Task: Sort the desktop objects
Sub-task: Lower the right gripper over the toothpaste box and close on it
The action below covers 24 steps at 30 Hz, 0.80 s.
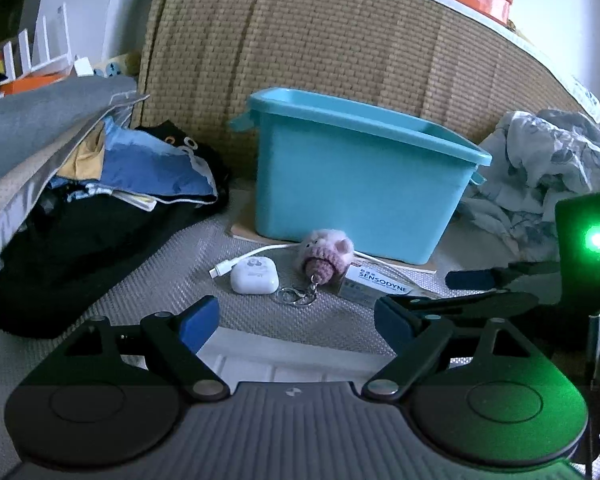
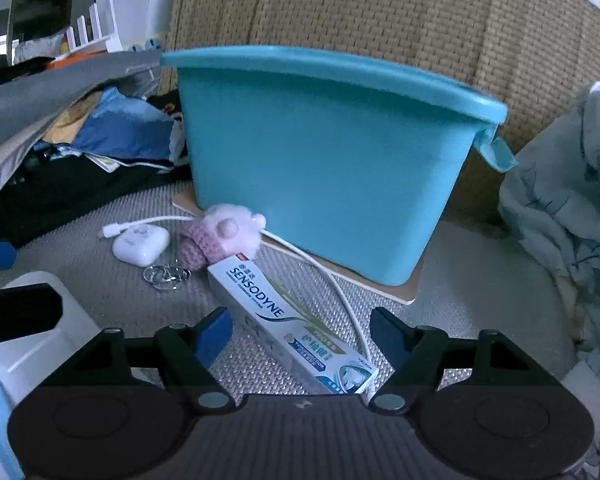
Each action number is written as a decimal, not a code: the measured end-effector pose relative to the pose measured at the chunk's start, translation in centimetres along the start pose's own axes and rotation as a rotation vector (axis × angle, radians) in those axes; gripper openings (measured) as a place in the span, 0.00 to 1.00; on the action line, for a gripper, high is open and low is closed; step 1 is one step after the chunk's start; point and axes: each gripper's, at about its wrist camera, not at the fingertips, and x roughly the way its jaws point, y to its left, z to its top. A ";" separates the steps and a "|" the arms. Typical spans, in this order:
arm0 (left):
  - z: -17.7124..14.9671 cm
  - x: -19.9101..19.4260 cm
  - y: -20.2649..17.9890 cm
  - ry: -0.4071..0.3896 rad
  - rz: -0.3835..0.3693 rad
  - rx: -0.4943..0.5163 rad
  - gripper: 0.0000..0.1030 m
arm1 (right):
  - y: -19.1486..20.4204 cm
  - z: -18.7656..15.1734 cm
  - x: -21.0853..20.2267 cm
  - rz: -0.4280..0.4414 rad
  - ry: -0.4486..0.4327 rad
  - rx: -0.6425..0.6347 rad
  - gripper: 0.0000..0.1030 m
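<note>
Straddling the rectangular toothpaste box (image 2: 284, 328), the right gripper (image 2: 302, 334) gapes.

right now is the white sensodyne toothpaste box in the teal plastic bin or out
Out: the toothpaste box lies flat on the grey mat in front of the teal bin.

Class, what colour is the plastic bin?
Turquoise blue bin, clearest in the right wrist view.

One teal bin (image 2: 320, 152), one toothpaste box (image 2: 276, 320), one earbud case (image 2: 140, 244), one crocheted keychain (image 2: 224, 236), one white cable (image 2: 340, 292).
</note>
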 end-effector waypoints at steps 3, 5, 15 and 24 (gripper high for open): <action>0.0 0.1 0.3 0.006 0.009 -0.020 0.85 | -0.2 -0.1 0.6 0.028 0.053 0.041 0.77; 0.0 0.2 0.5 0.008 0.008 -0.035 0.85 | 0.0 -0.3 0.5 0.022 0.041 0.035 0.77; -0.1 0.3 0.7 0.034 -0.008 -0.075 0.88 | 0.8 -0.3 0.4 -0.011 0.070 -0.044 0.57; -0.2 0.4 0.6 0.042 -0.013 -0.075 0.88 | 0.2 -0.2 0.5 0.052 0.099 -0.104 0.41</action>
